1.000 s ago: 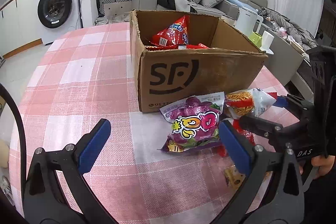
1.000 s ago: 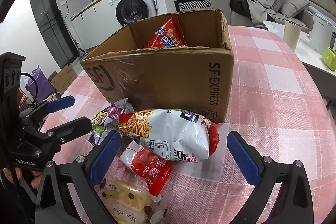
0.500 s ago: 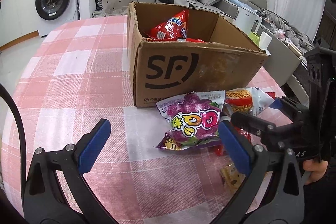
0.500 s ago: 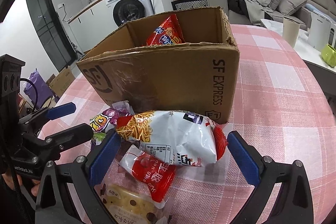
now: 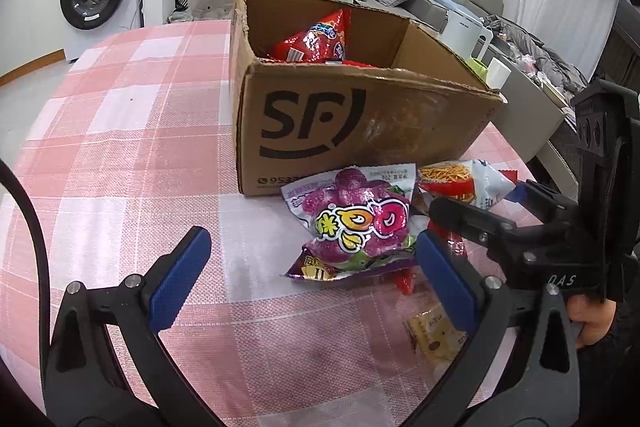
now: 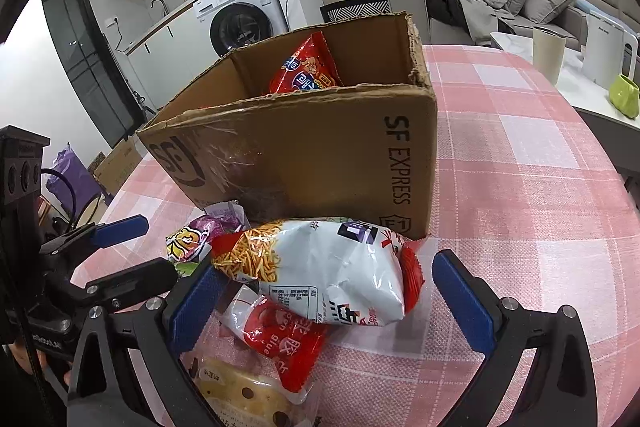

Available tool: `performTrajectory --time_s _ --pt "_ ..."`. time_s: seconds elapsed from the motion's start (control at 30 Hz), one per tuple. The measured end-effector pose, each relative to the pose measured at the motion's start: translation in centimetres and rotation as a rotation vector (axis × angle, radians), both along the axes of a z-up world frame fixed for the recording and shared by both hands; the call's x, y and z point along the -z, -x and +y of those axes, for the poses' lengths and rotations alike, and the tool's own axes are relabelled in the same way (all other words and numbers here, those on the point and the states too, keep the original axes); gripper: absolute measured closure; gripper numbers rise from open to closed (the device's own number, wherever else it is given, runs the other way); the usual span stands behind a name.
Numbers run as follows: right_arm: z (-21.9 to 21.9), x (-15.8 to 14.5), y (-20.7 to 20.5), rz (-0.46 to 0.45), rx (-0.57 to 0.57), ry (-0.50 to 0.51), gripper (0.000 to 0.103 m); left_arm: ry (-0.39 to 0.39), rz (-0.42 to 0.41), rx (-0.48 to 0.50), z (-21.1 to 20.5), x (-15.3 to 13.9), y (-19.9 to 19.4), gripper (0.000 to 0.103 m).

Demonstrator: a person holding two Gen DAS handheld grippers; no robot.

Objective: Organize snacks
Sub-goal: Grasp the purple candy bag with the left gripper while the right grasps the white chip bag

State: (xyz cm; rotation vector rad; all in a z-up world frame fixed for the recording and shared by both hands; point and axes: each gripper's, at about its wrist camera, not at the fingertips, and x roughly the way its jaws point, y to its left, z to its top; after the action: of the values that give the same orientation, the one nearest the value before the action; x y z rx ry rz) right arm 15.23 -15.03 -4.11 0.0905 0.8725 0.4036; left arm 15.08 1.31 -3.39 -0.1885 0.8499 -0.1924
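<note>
On the pink-check bench [image 5: 120, 131], right in front of the cardboard box [image 5: 360, 131], sits a small heap of snack packs. Box is open at the top w/ a red bag [image 6: 306, 71] already standing inside, leaning on the far wall.

Left hand-held gripper [image 5: 308, 279] hovers low w/ jaws wide apart, nothing between them; the purple bag [image 5: 356, 227] lies just ahead, toward its right finger. Right hand-held gripper [image 6: 328, 295] is also spread wide & empty, straddling the white chip bag [image 6: 328, 267], which rests on top of the heap, touching the box's front wall. Under it: a red-and-white pack [image 6: 276, 339], and nearest the camera a yellow cake pack [image 6: 244, 399].

Handling, as I'd guess it: all these are light, air-puffed foil/plastic bags. They're soft, crinkly, fairly slick, and the chips inside will crush if squeezed hard. Best bet for the white chip bag is prob. across its middle w/ a gentle close, or by the crimped seam at an end, where there's flat film & no contents to break. Since it's on top, lifting it first shouldn't drag the others much. The purple bag looks flatter; a pinch on its upper edge seems safest. Cake pack is likely the most squashable, so go easy there.
</note>
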Motion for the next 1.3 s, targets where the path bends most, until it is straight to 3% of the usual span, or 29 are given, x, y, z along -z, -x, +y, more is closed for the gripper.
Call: performTrajectory --time_s 0.13,0.43,0.53,0.67,1.07,1.13,1.3 --pt "0.0 0.1 -0.2 0.005 -0.003 -0.022 0.002 0.002 0.001 0.005 -0.1 0.2 0.0 0.001" --pt "-0.1 -0.6 0.5 -0.034 -0.030 -0.042 0.029 0.006 0.003 0.005 0.0 0.3 -0.1 0.001" --pt "-0.4 -0.9 0.8 -0.042 -0.030 -0.042 0.033 0.008 0.003 0.004 0.0 0.3 -0.1 0.001" --pt "-1.4 -1.1 1.0 -0.038 -0.032 -0.081 0.035 0.039 0.001 0.020 0.0 0.2 -0.1 0.001" --pt "-1.5 -1.7 1.9 -0.053 -0.066 -0.067 0.035 0.086 0.020 0.041 -0.7 1.2 -1.3 0.001" --pt "-1.4 -1.6 1.9 -0.049 -0.072 -0.069 0.035 0.090 0.022 0.032 -0.9 1.5 -1.5 0.004" --pt "-1.4 -1.7 1.9 -0.046 -0.076 -0.074 0.035 0.126 0.071 0.037 -1.0 2.7 -2.6 0.033"
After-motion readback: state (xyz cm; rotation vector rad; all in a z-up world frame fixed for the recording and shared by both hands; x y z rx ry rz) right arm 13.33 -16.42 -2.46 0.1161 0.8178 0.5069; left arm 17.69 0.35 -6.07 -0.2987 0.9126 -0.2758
